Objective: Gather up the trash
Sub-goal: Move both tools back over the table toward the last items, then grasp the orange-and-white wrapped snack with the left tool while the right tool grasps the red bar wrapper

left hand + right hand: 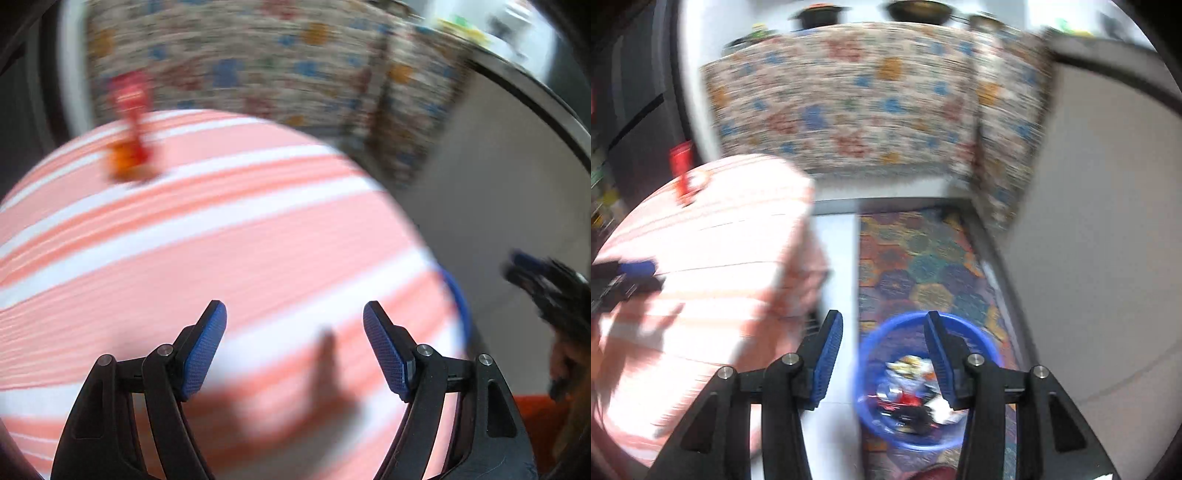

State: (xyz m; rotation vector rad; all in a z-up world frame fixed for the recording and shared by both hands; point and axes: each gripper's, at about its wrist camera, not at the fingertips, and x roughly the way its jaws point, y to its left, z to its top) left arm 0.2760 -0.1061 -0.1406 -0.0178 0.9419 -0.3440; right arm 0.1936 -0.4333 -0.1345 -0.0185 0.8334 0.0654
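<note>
Both tongs gape empty: the left tongs (pixel 294 317) hover over the pink-striped counter (pixel 229 236), a blurred red wrapper (pixel 129 147) far ahead to their left, its print unreadable, while the right tongs (pixel 884 332) hang above the blue trash basin (pixel 871 417) on the floor.

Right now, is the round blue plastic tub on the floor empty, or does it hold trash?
It holds trash: crumpled wrappers lie inside the round blue plastic tub, covering its bottom but staying well below its rim.

Home: patterned rug (pixel 923 266), striped tablecloth (pixel 221 240)
</note>
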